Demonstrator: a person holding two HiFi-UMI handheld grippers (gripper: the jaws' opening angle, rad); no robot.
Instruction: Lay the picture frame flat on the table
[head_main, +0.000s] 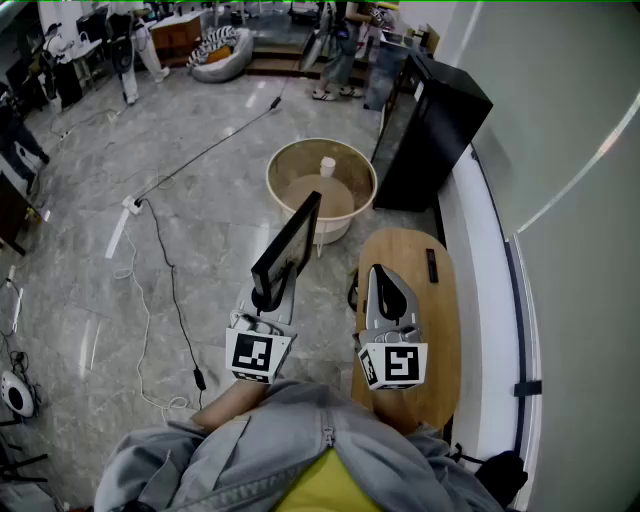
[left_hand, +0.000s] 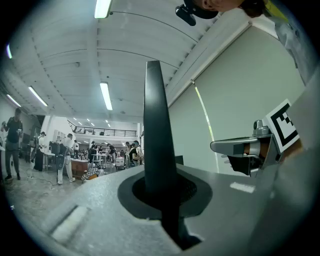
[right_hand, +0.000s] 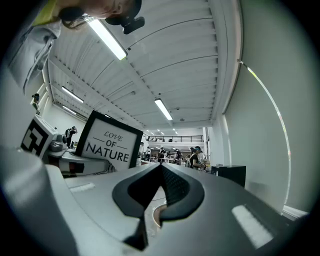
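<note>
A black picture frame (head_main: 290, 243) hangs upright over the floor, left of the oval wooden table (head_main: 440, 330). My left gripper (head_main: 271, 296) is shut on its lower edge. In the left gripper view the frame (left_hand: 157, 125) shows edge-on, rising from between the closed jaws of the left gripper (left_hand: 161, 192). In the right gripper view the frame's (right_hand: 110, 145) white face reads "LOVE OF NATURE". My right gripper (head_main: 384, 272) hovers over the table's left part, shut and holding nothing. The same right gripper (right_hand: 162, 187) has its pads pressed together in its own view.
A round beige tub (head_main: 322, 185) with a white cup inside stands on the floor beyond the frame. A black cabinet (head_main: 432, 130) stands behind the table. A small black bar (head_main: 432, 265) lies on the table's far part. Cables (head_main: 160, 260) run across the floor at left.
</note>
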